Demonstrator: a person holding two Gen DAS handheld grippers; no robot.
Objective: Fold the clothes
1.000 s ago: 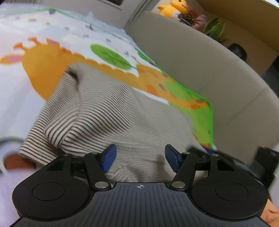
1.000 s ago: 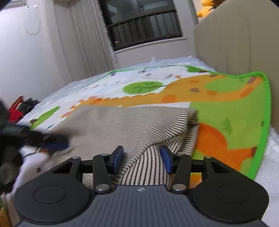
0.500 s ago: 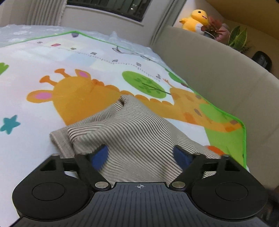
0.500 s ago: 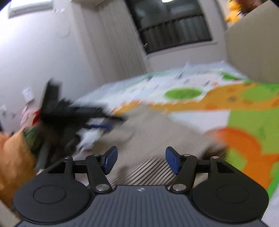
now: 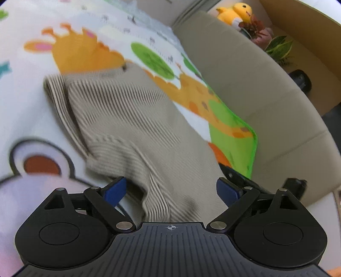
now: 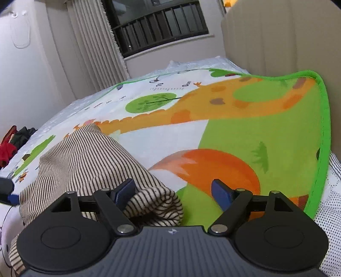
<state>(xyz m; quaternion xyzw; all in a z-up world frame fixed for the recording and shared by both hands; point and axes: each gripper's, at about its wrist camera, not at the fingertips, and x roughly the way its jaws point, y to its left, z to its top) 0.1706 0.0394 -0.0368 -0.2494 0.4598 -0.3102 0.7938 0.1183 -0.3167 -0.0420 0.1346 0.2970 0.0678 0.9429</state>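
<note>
Striped sweater (image 5: pixel 132 119) lies doubled over, lumpy, on blanket (image 6: pixel 245 119) near headboard (image 5: pixel 255 89). Left gripper (image 5: pixel 171 190), right gripper (image 6: pixel 173 192) both spread wide, holding nothing. Neatening likely remains.

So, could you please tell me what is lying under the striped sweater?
The striped sweater lies on a cartoon giraffe blanket. Whatever the blanket shows beneath the sweater is covered.

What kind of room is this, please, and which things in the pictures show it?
Most likely a bedroom in a home. The striped garment lies on a cartoon blanket spread over a bed, against a padded headboard. A curtain hangs beside the window, and a plush toy sits behind.
</note>
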